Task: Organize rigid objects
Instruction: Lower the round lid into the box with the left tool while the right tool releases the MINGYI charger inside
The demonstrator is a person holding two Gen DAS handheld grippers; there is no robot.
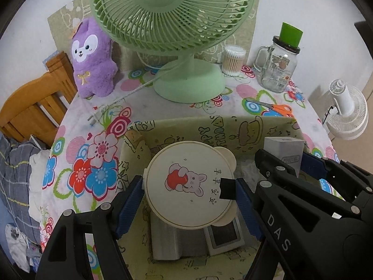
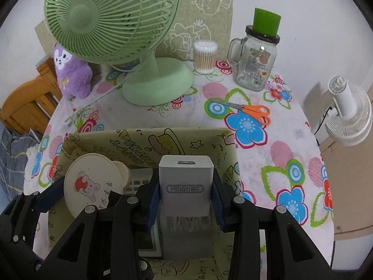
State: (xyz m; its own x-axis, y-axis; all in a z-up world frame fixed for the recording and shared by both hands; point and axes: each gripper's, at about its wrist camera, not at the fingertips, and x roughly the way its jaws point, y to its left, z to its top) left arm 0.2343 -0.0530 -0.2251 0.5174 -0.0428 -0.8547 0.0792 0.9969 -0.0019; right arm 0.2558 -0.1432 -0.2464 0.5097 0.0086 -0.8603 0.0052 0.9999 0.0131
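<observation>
Left wrist view: the left hand-held gripper (image 1: 188,200) clamps a round cream lid (image 1: 188,184) with a rabbit print, poised over the fabric storage box (image 1: 209,126), presumably to drop it in. Right wrist view: the right hand-held gripper (image 2: 185,200) grips a grey MINGYI charger (image 2: 185,184) above the same box. A green desk fan (image 2: 130,35) and orange scissors (image 2: 247,112) sit on the bench well clear; only the two grippers crowd each other.

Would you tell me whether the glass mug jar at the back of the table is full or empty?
Empty, as far as shows: the glass jar is see-through with nothing visible inside, and a green cup sits on its lid.
</observation>
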